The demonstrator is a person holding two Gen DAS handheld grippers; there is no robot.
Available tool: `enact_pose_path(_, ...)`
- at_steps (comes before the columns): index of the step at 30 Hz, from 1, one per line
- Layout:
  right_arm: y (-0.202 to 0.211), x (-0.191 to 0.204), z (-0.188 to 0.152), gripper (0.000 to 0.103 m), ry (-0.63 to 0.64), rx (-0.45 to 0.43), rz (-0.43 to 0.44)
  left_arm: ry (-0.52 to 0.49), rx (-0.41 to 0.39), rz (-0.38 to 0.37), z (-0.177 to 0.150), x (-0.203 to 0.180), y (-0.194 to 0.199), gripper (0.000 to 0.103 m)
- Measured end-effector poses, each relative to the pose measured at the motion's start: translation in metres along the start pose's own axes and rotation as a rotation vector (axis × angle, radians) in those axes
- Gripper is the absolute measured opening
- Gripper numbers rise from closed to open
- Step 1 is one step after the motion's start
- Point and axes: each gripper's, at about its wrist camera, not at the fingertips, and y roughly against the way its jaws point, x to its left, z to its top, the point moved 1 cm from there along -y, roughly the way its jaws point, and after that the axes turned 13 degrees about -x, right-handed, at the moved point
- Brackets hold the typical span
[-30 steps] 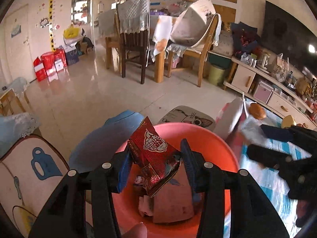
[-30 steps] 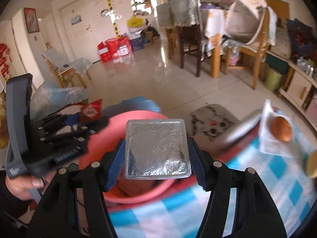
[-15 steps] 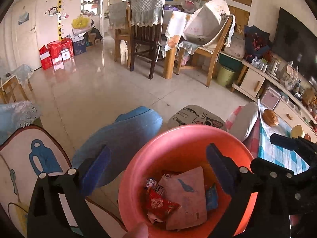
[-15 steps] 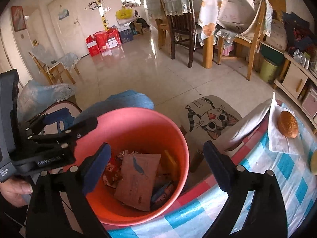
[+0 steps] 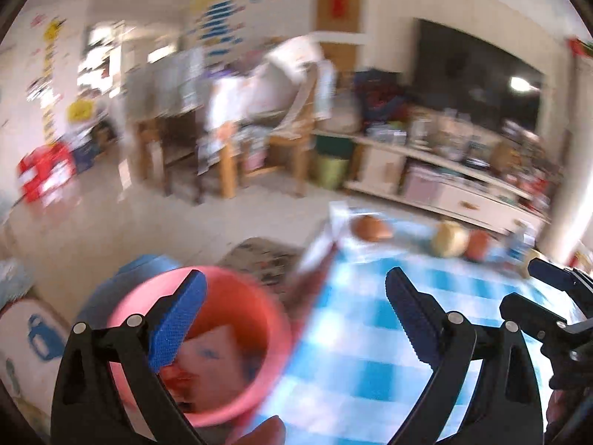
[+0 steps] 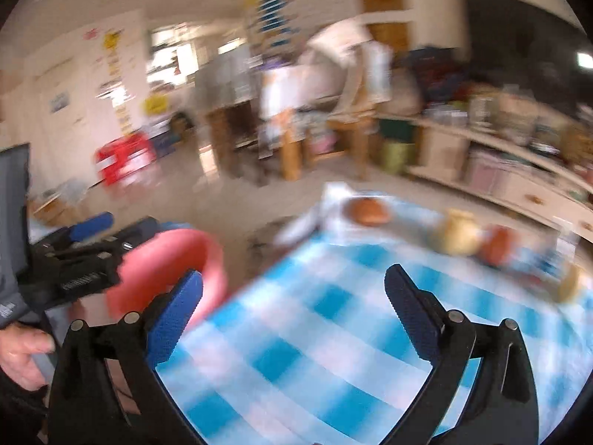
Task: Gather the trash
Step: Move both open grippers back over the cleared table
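Observation:
The pink bucket (image 5: 237,278) stands beside the table at lower left, with a brown packet (image 5: 218,352) and a red wrapper (image 5: 178,382) lying inside. My left gripper (image 5: 294,274) is open and empty, over the bucket's right rim and the table edge. My right gripper (image 6: 294,272) hangs over the blue checked tablecloth (image 6: 315,333); its jaws are opening and nothing is between them. The bucket (image 6: 178,256) shows at its left. Both views are blurred by motion.
At the table's far edge lie a brown bun (image 6: 367,212) on white paper, a pale round fruit (image 6: 456,237) and an orange one (image 6: 498,248). A cat-print stool (image 5: 263,256) stands beyond the bucket. A hand (image 6: 22,352) holds the left gripper's handle.
Both grippers let go of their trash, a red snack bag and a foil packet, into the bucket and opened wide. Both views then swung right, from over the bucket toward the checked table.

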Motion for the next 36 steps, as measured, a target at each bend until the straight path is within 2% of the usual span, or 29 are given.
enact_pose_path(3,0.054,-0.055,-0.014,0.099,-0.004,-0.023,-0.127,-0.052,-0.036,-0.096,0.0,-0.065,0.014,0.096)
enact_pose_path(7,0.102,-0.108,-0.039,0.099,-0.038,-0.037,-0.24,-0.067,-0.009,-0.21,-0.01,-0.133,0.022,0.096)
enact_pose_path(10,0.118,-0.139,-0.058,0.099,-0.094,-0.038,-0.284,-0.083,0.014,-0.258,-0.025,-0.17,0.025,0.096)
enact_pose_path(13,0.117,-0.155,-0.076,0.099,-0.139,-0.031,-0.302,-0.11,0.036,-0.275,-0.043,-0.195,0.024,0.096)
enact_pose_path(16,0.114,-0.165,-0.09,0.099,-0.168,-0.024,-0.302,-0.124,0.057,-0.271,-0.053,-0.206,0.018,0.096)
enact_pose_path(23,0.107,-0.176,-0.105,0.099,-0.18,-0.011,-0.309,-0.14,0.08,-0.233,-0.073,-0.205,-0.009,0.096)
enact_pose_path(30,0.092,-0.189,-0.119,0.099,-0.2,0.027,-0.349,-0.165,0.066,-0.23,-0.092,-0.205,-0.029,0.096)
enact_pose_path(36,0.077,-0.201,-0.129,0.099,-0.211,0.072,-0.402,-0.148,0.13,-0.213,-0.107,-0.198,-0.052,0.096)
